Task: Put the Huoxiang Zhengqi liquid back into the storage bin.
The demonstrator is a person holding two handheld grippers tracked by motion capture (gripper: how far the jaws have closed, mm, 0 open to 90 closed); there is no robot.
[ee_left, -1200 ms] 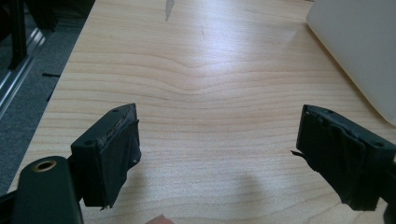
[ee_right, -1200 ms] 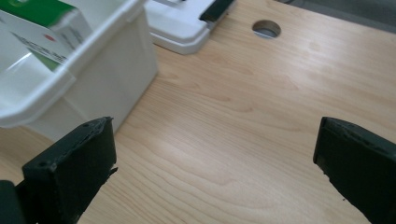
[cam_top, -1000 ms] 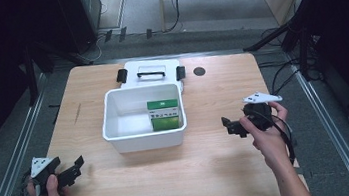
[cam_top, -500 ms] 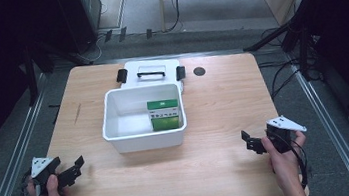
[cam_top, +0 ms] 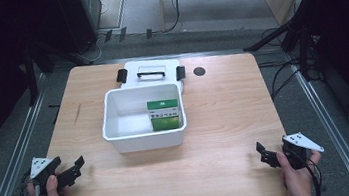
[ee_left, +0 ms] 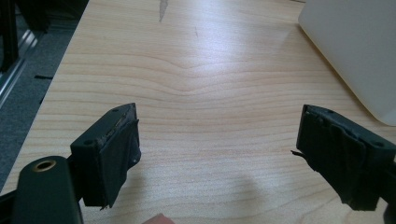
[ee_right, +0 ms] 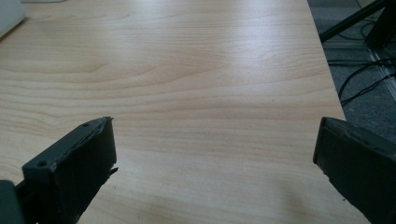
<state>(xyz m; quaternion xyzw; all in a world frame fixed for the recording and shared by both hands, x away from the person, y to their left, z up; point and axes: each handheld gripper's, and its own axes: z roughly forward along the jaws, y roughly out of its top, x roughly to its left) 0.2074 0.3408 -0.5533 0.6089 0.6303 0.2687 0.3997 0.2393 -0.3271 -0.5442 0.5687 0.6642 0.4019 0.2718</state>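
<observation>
The right claw [cam_top: 266, 154] has drawn back from beside the white bin [cam_top: 143, 117] to the table's [cam_top: 224, 112] near right corner, jaws spread and empty. The left claw [cam_top: 73, 170] rests spread at the near left. A green box [cam_top: 164, 114] stands inside the bin.

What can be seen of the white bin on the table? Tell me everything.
The white bin looks like smooth plastic, rectangular with rounded corners, and stands upright and open-topped near the middle of the wooden table. A green box stands inside against its right wall; the rest of its floor is bare. Its white lid, with a handle and two black latches, lies flat just behind it. Neither gripper touches it.
</observation>
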